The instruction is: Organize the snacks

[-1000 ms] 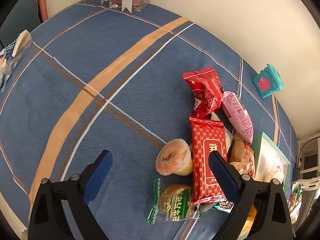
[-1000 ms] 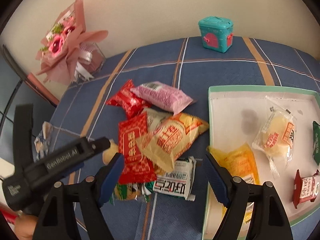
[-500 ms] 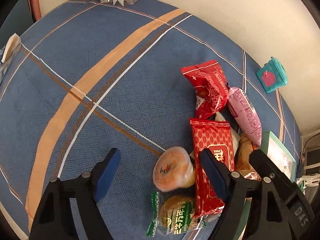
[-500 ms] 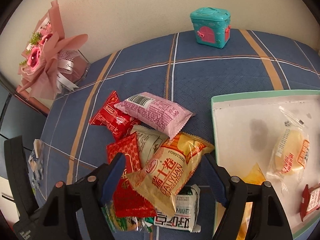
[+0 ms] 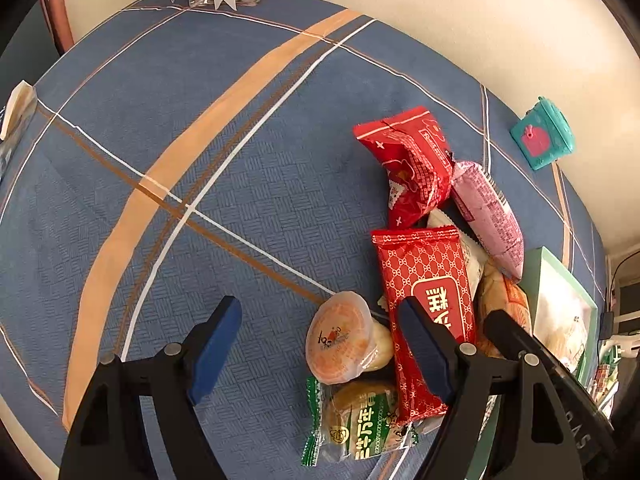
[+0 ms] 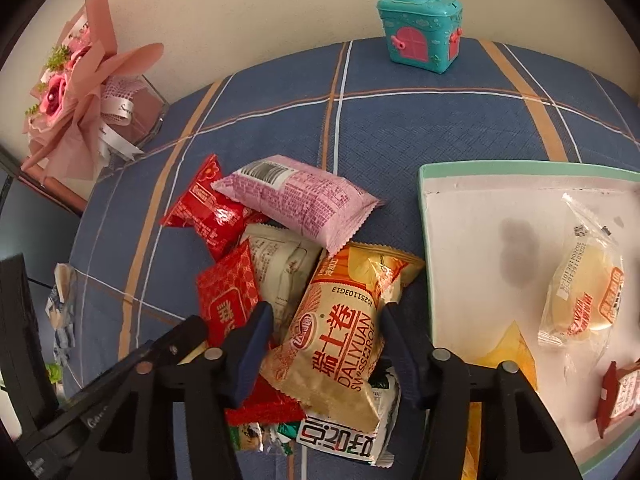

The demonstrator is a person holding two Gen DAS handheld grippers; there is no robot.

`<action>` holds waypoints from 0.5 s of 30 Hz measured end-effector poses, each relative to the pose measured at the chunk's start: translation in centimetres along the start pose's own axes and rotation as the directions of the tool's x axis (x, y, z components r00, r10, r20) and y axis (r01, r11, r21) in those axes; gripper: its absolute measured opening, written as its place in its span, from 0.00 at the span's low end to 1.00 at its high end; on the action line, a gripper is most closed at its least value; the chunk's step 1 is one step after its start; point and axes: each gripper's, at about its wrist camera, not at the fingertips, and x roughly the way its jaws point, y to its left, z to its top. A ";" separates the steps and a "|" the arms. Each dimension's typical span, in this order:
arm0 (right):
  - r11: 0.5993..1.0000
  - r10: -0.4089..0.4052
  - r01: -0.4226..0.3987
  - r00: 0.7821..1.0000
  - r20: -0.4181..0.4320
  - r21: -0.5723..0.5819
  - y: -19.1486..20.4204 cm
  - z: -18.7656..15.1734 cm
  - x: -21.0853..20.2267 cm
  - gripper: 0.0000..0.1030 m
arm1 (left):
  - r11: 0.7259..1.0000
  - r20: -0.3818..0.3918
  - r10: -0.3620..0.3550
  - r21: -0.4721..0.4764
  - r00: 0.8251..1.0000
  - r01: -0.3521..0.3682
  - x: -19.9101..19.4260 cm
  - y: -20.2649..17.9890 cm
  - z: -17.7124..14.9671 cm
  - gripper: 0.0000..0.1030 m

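Note:
A pile of snack packs lies on the blue checked tablecloth. My right gripper (image 6: 328,348) points down at the pile; its jaws are closing and the blue pads touch both sides of the orange Swiss roll pack (image 6: 340,320). My left gripper (image 5: 320,348) hangs over the pile's left edge. Its jaws are closing slowly, and the orange jelly cup (image 5: 340,336) sits between them untouched. A green-wrapped cake (image 5: 360,420) and a red patterned pack (image 5: 428,280) lie beside the cup. The green-rimmed tray (image 6: 424,176) at right holds a clear-wrapped cake (image 6: 584,292) and other packs.
A pink pack (image 6: 296,200), a red pack (image 6: 204,212) and a beige pack (image 6: 280,264) lie behind the Swiss roll. A teal toy house (image 6: 420,36) and a pink bouquet (image 6: 76,92) stand at the back by the wall. The table edge runs along the left.
Both grippers have come down closer to the pile. The right jaws have narrowed from wide apart onto the Swiss roll pack. The left jaws have narrowed somewhat around the jelly cup.

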 end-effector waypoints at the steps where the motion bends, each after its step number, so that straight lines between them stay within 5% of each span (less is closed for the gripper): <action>1: 1.000 -0.003 0.003 1.000 -0.004 -0.004 0.0 -0.2 -0.1 0.50 | 1.000 -0.004 -0.001 0.003 1.000 0.001 0.1 -0.1 0.0 0.79; 7: 1.000 0.008 -0.008 1.000 -0.011 -0.006 -0.6 -1.0 -0.7 0.43 | 0.999 -0.010 0.004 0.035 1.000 -0.004 0.3 -1.1 -0.5 0.79; 15: 1.000 0.017 -0.017 1.000 -0.017 -0.013 -0.8 -1.8 -1.0 0.43 | 0.998 -0.004 0.034 -0.045 0.999 -0.034 -0.3 1.5 -0.3 0.79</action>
